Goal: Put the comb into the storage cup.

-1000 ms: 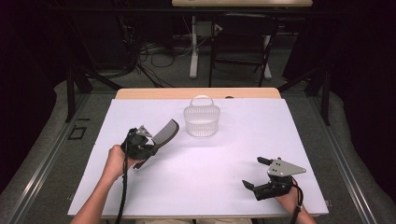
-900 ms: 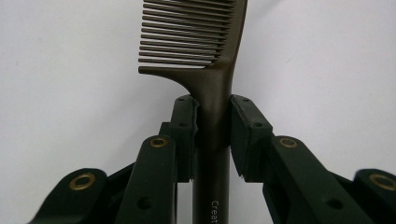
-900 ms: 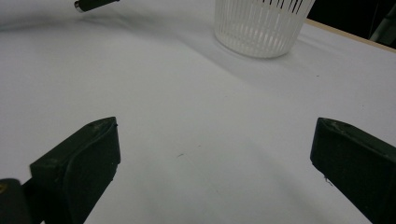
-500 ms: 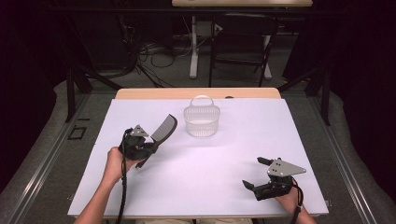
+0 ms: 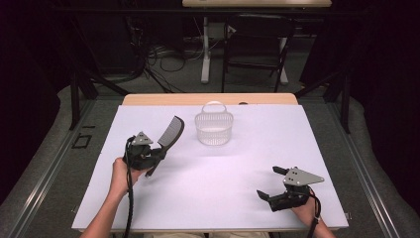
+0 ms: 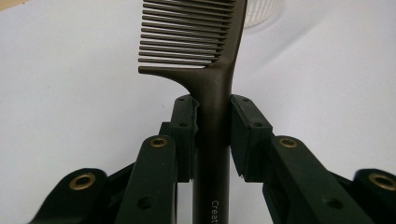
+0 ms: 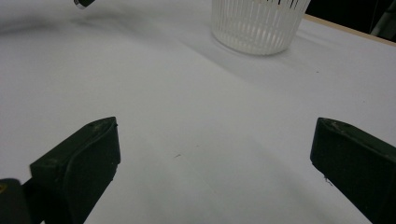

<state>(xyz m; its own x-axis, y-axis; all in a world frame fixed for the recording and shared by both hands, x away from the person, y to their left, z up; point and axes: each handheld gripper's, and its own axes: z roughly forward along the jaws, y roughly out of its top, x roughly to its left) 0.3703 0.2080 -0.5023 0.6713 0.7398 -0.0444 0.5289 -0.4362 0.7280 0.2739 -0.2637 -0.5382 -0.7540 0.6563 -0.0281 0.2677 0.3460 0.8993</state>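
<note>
A dark brown comb (image 5: pixel 170 133) is held above the white table, its toothed end slanting up toward the far right. My left gripper (image 5: pixel 157 155) is shut on the comb's handle (image 6: pixel 213 140), which both pads squeeze just below the teeth. A small white slatted basket (image 5: pixel 214 127) with a raised handle stands at the far middle of the table, and its wall (image 7: pixel 258 23) shows ahead of my right gripper. My right gripper (image 5: pixel 270 182) rests near the front right edge, open wide, with nothing between its jaws.
A white sheet (image 5: pixel 223 173) covers the table, with a wooden strip (image 5: pixel 208 99) showing along the far edge. Beyond the table are dark floor, cables and table legs. The person's forearms enter from the bottom.
The left gripper with the comb has drifted slightly left and toward the person. The right gripper has stayed in place.
</note>
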